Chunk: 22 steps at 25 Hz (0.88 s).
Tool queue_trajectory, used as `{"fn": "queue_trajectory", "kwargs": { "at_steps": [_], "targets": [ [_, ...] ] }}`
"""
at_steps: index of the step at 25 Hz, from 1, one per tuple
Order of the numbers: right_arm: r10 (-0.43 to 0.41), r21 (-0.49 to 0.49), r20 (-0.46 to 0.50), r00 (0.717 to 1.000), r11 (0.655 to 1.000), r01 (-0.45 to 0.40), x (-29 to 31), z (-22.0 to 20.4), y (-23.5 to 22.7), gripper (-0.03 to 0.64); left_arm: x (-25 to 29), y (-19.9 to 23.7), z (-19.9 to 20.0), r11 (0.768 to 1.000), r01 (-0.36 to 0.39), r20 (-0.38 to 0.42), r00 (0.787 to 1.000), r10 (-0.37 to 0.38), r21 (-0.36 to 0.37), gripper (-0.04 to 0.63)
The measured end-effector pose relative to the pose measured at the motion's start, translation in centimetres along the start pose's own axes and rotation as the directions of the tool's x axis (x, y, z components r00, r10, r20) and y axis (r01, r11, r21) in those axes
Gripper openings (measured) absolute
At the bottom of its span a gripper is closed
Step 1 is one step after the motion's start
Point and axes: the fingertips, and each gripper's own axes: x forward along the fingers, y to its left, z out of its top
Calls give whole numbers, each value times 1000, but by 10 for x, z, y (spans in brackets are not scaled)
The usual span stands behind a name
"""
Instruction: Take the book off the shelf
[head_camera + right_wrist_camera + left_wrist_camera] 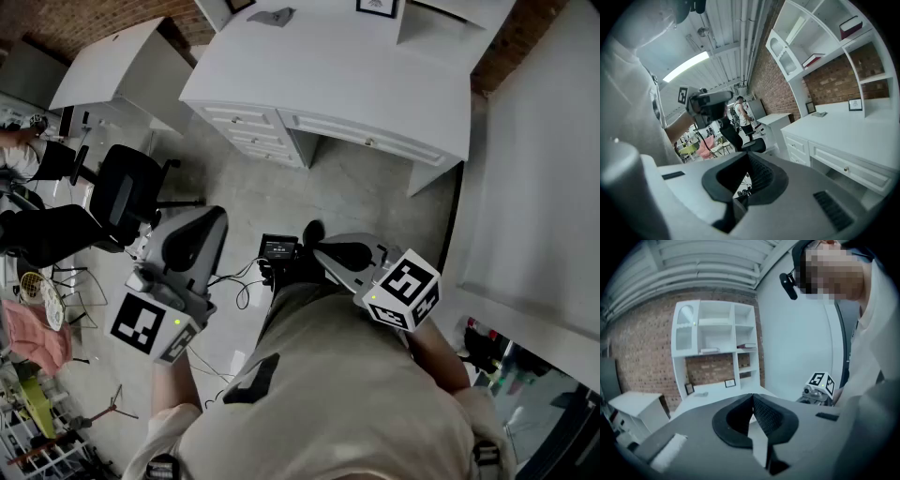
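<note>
A white shelf unit (715, 336) stands on a white desk (347, 75) against a brick wall, some way ahead of me. A flat book (709, 350) lies on its middle shelf and another book (749, 345) in the right bay. In the right gripper view these are a red-edged flat book (813, 60) and a dark red book (851, 27). My left gripper (208, 225) and right gripper (323, 251) are held low in front of the person's body, both shut and empty. The left jaws (752, 397) and the right jaws (749, 159) meet with nothing between them.
A black office chair (127, 192) stands to the left, beside a second white cabinet (117, 66). The desk has drawers (253, 131) facing me and small picture frames (730, 383) on top. A small device with cables (277, 248) sits by the person's feet. A white wall (544, 169) runs along the right.
</note>
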Motion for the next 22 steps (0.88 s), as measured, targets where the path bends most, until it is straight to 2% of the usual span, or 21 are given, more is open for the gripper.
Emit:
{"fn": "queue_trajectory", "kwargs": {
  "at_steps": [2,4,5,6,7,8,10,12,13,14,15,17,19,20,22],
  "targets": [
    [19,-1,-8,1000,1000,-19,3,-4,4,3,7,-18,-23,991,-2,-60,998,10,136,5],
    [39,1,-15,999,999,-39,8,-8,9,5,-5,-14,-27,952,-21,-107,993,57,306,5],
    [48,2,-20,999,999,-48,11,-9,12,3,-21,-1,-23,940,-54,-125,987,101,337,5],
    [57,1,-27,998,998,-57,15,-9,14,3,-44,17,-19,946,-109,-151,975,161,305,5],
    [66,-2,-36,997,998,-66,20,-9,15,3,-69,36,-14,948,-166,-187,957,221,270,5],
    [75,-4,-46,996,997,-75,26,-8,16,3,-93,52,-8,938,-209,-222,936,274,277,5],
    [94,-7,-65,993,995,-95,41,-3,17,5,-135,75,1,895,-257,-280,886,368,365,5],
    [115,-14,-82,990,993,-117,60,2,19,5,-166,92,5,859,-271,-332,838,433,435,5],
    [127,-20,-91,988,991,-130,70,5,20,3,-177,100,5,850,-267,-350,824,446,455,5],
    [140,-28,-99,985,989,-144,82,9,21,5,-184,109,5,846,-260,-355,821,447,466,5],
    [151,-43,-107,983,987,-157,94,14,23,5,-186,118,4,849,-255,-342,832,436,463,5],
    [155,-102,-125,980,981,-168,122,27,28,5,-175,130,-7,882,-249,-283,882,377,401,5],
    [127,-187,-141,982,971,-152,150,42,30,5,-151,132,-33,932,-224,-229,928,293,284,5],
    [109,-228,-145,983,964,-140,161,48,30,5,-138,132,-49,952,-211,-206,944,257,223,5],
    [77,-293,-146,986,949,-118,179,59,25,5,-112,134,-76,972,-203,-147,964,219,120,5]
  ]
}}
